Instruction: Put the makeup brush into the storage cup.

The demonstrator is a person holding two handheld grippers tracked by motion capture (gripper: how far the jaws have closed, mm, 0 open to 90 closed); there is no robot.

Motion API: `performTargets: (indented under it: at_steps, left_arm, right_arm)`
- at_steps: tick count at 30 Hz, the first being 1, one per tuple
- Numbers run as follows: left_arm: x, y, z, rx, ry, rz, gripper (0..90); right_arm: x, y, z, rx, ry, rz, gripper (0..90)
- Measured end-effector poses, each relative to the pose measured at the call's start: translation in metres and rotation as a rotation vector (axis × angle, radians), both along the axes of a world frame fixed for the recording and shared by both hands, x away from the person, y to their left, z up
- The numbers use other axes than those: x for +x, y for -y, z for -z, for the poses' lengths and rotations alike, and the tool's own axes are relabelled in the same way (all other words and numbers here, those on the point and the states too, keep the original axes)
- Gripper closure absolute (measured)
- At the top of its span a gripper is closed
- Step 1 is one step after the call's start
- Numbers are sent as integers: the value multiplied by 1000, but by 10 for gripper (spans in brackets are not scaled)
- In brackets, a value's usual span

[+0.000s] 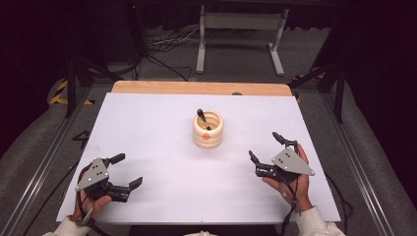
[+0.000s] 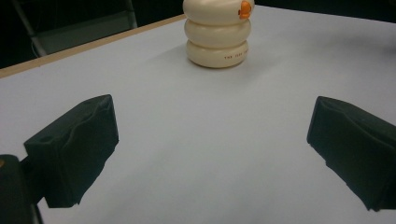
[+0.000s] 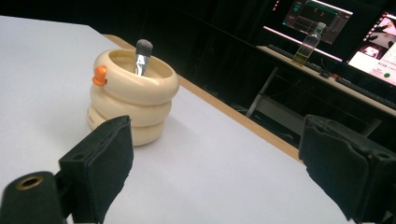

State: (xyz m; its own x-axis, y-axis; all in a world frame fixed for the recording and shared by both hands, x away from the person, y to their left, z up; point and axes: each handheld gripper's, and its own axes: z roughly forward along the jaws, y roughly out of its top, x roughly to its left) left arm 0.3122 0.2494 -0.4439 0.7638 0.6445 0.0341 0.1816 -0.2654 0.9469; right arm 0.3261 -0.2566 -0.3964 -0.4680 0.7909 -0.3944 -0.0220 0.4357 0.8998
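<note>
Right gripper (image 1: 265,147), jaws apart, near cream holder (image 1: 208,129)

Left gripper (image 1: 124,170): black body with a grey three-cornered plate on top; the plate bears a few small dark holes or screws.
Right gripper (image 1: 264,146): black body, likewise topped by a grey three-cornered plate with small dark dots.
Jaws: two black blocks on each gripper, matt, with blunt, slightly notched faces seen in the gripper views.
Mounting detail: a black round barrel with a brass-coloured ring in its hole sits at the lower left of the right gripper view.
Cables: a thin dark cable trails from each gripper toward the desk's near edge.
Sleeves: pale, whitish cuffs at both wrists.
</note>
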Motion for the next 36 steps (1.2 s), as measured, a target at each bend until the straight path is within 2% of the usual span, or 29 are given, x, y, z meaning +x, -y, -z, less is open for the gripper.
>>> performTargets:
  at_steps: [15, 36]
  left_arm:
    - [0, 0, 0, 9, -7, 4, 29]
    - [0, 1, 1, 14, -7, 6, 29]
  right_arm:
    - [-5, 17, 13, -15, -17, 26, 105]
    - [-15, 41, 22, 4, -38, 41, 70]
